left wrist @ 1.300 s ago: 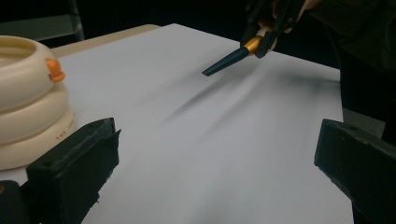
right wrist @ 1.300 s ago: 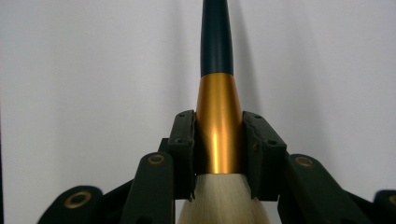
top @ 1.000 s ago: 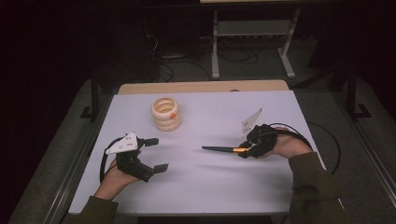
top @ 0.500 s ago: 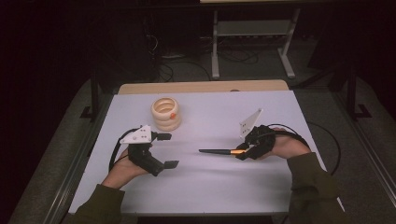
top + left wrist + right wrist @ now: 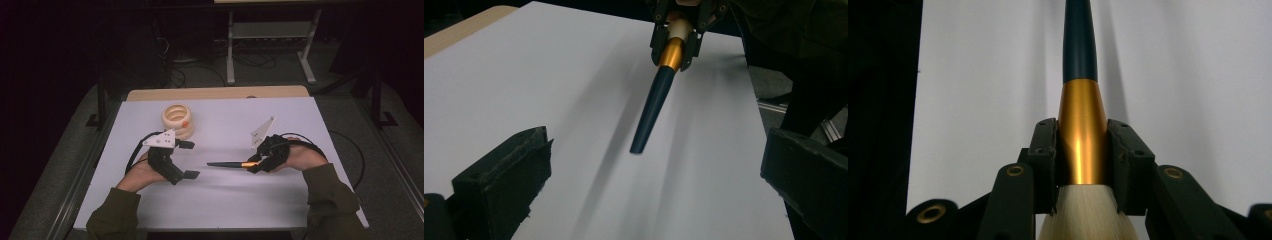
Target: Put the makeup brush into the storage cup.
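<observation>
The right gripper (image 5: pixel 256 164) is pinching a brush (image 5: pixel 655 102) by its gold ferrule, handle pointing left above the white table (image 5: pixel 300 120). The left gripper (image 5: pixel 649 190), jaws spread, is facing that handle tip; likely a handover, needing 1 straight approach. Open room all around; the ring stack (image 5: pixel 178 120) is sitting far-left.

- Right gripper (image 5: pixel 1082 150): both black jaws clamped on the gold ferrule (image 5: pixel 1082 135) of a brush (image 5: pixel 1081 75).
- Dark blue handle (image 5: pixel 1080 40) runs straight away, far end cut off.
- Pale bristles (image 5: pixel 1088 212) at near edge.
- White table surface (image 5: pixel 1198 75) beneath.
</observation>
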The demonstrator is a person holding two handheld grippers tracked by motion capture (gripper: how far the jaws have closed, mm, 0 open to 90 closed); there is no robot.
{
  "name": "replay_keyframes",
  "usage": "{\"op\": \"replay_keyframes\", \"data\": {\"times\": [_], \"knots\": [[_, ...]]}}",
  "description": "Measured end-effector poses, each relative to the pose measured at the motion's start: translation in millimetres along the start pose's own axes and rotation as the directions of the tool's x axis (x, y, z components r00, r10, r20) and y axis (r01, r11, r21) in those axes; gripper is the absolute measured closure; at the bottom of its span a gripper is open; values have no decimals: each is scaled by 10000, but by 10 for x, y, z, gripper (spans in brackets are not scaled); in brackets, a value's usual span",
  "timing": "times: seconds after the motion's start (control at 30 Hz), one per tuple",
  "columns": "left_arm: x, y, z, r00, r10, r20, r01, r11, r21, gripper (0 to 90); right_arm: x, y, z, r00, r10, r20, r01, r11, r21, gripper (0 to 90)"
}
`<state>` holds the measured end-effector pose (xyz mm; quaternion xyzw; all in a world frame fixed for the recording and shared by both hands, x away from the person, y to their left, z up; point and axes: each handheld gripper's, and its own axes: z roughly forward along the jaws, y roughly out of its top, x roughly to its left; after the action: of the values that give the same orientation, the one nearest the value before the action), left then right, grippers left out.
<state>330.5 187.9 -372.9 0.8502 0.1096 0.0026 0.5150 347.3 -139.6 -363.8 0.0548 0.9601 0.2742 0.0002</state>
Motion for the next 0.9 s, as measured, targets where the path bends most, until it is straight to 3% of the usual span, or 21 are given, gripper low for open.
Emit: {"op": "replay_keyframes", "data": {"times": [0.3,0.67,0.9], "knots": [[10,63,76,9992,169,357,-185,9988,454,0,40,206,-11,9996,-220,-203,215,9994,-262,659],[-28,46,153,9969,516,592,-574,9932,1010,0,70,306,207,9958,-653,-637,674,9972,310,659],[-82,44,235,9963,486,704,-575,9898,1307,0,77,349,314,9922,-884,-876,933,9942,540,659]]}}
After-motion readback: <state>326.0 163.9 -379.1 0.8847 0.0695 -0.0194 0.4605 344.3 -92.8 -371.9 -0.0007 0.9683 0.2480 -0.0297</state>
